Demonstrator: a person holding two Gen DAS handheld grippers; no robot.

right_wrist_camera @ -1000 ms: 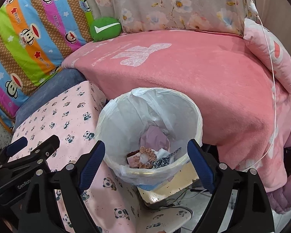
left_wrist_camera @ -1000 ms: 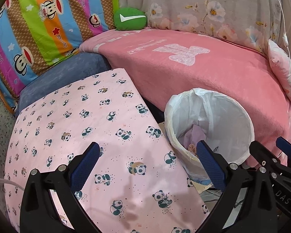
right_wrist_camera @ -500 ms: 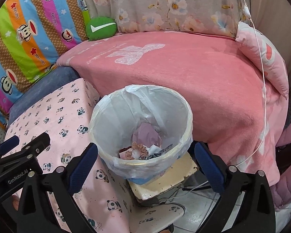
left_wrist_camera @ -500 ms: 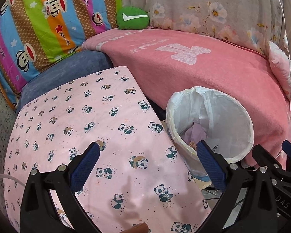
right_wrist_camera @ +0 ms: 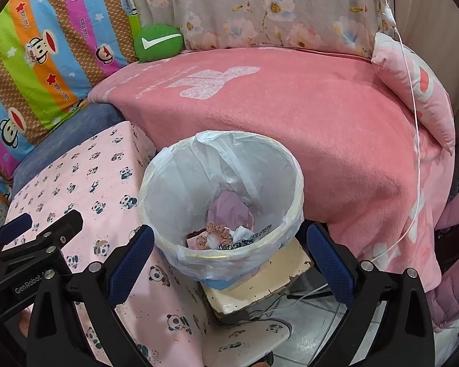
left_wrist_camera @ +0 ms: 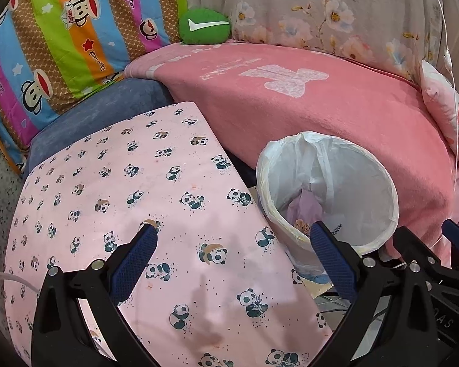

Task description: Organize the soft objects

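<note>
A white-lined bin (right_wrist_camera: 293, 171) stands on a cream block, holding a lilac cloth (right_wrist_camera: 229, 208) and several small fabric scrunchies (right_wrist_camera: 217, 234). My right gripper (right_wrist_camera: 229, 244) hovers open above the bin's near rim, empty. My left gripper (left_wrist_camera: 232, 244) is open and empty over the pink panda-print cloth (left_wrist_camera: 122, 189), with the bin (left_wrist_camera: 382, 183) to its right. A green cushion with a white tick (left_wrist_camera: 205, 26) (right_wrist_camera: 157, 42) rests at the back of the pink blanket (right_wrist_camera: 290, 116).
A striped monkey-print quilt (left_wrist_camera: 61, 36) leans at the left, a floral cloth (right_wrist_camera: 275, 9) at the back. A pink pillow (right_wrist_camera: 419, 91) and a thin white cable (right_wrist_camera: 413, 122) lie at the right. A blue cushion (left_wrist_camera: 107, 110) sits under the panda cloth. Tiled floor (right_wrist_camera: 306, 321) shows below.
Both grippers have drawn back and up a little, so the bin and cloth sit slightly farther away. Both stay open and empty.
</note>
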